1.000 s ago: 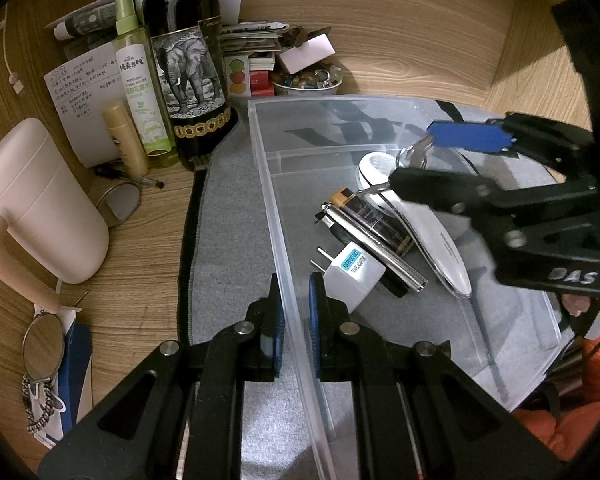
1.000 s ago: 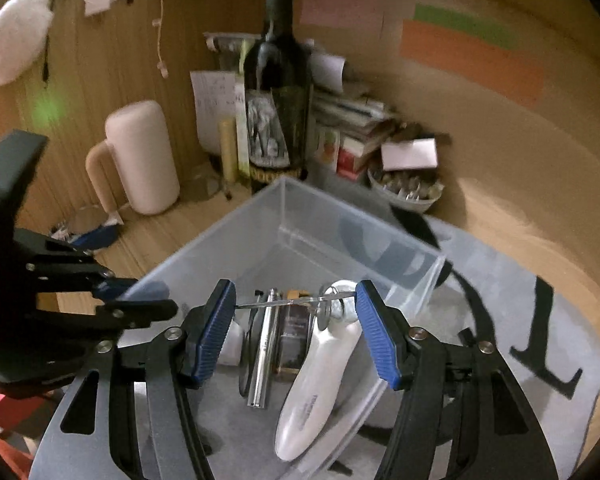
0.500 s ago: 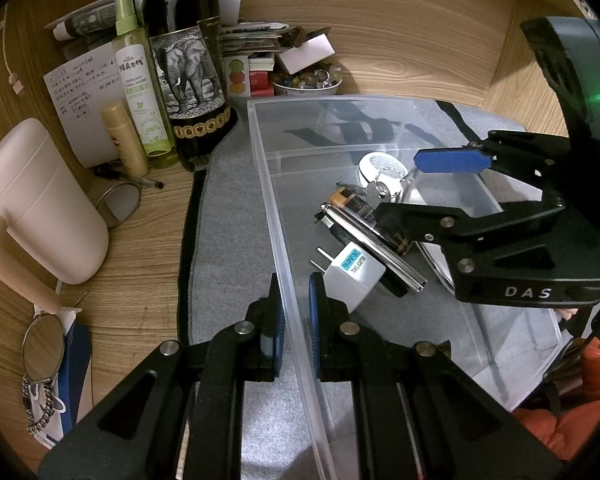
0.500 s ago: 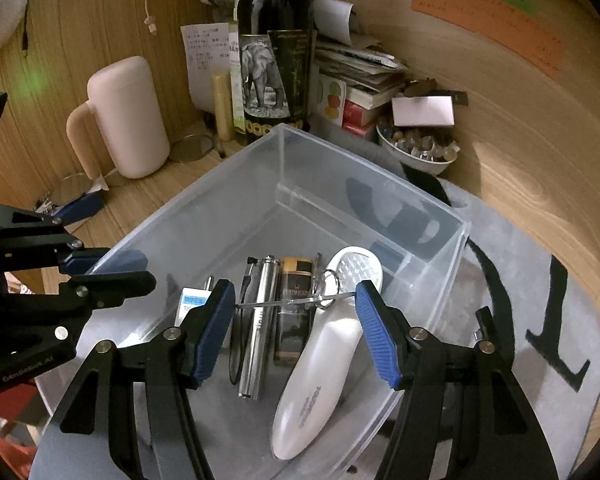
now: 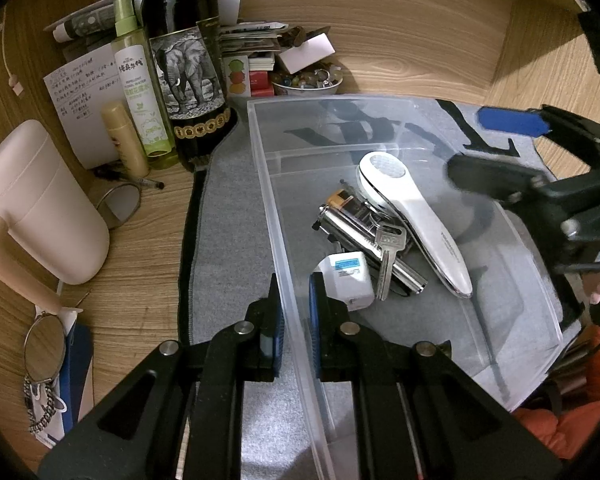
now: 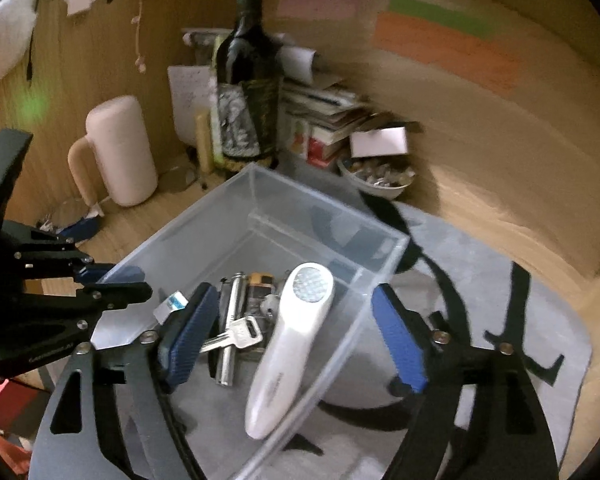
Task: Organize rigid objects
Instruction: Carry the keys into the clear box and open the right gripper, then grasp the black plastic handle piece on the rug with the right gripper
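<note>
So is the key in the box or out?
In. The key lies flat inside the clear box, resting across the metal tube, and no gripper holds it.

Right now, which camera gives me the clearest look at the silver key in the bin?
The left wrist view: the key is sharp and seen whole, lying across the metal cylinder in the clear bin. The right wrist view is motion-blurred, and the left finger of the right hand-held gripper hides the key's blade tip.
</note>
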A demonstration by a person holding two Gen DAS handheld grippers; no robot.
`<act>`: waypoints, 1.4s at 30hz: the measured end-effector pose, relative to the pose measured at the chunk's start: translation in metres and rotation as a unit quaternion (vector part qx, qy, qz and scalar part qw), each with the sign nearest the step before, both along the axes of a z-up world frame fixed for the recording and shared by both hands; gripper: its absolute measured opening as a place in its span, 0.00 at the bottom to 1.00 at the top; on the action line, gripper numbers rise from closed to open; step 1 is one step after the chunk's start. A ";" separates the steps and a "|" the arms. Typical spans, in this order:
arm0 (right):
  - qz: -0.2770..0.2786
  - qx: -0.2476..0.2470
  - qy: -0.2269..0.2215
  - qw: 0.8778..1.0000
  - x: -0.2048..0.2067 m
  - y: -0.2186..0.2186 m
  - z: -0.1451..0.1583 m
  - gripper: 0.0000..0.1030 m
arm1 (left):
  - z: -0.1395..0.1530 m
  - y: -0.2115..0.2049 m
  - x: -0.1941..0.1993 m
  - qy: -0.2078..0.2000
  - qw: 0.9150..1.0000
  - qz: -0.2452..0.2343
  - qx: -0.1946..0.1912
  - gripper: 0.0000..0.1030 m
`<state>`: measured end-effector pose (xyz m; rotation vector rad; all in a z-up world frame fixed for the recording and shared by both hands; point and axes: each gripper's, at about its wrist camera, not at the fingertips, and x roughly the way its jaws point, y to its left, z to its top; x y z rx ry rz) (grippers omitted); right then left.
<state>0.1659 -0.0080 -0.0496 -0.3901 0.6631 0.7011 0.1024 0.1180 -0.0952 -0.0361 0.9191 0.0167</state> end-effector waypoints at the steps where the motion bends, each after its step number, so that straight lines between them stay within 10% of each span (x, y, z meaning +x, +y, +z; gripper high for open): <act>1: -0.004 0.004 -0.003 1.000 0.000 -0.004 0.003 0.81 | 0.000 0.000 0.000 0.000 1.000 0.000 0.000 0.09; 13: -0.096 0.031 -0.001 0.995 0.028 -0.071 0.016 0.82 | 0.000 0.000 0.000 0.000 1.000 0.001 0.000 0.09; 34: -0.145 0.012 0.105 0.984 0.064 -0.095 -0.059 0.80 | 0.000 0.001 0.000 0.000 1.000 0.000 0.000 0.11; 42: -0.149 0.021 0.141 0.978 0.080 -0.083 -0.069 0.37 | 0.000 0.001 0.000 0.000 1.000 0.000 0.000 0.11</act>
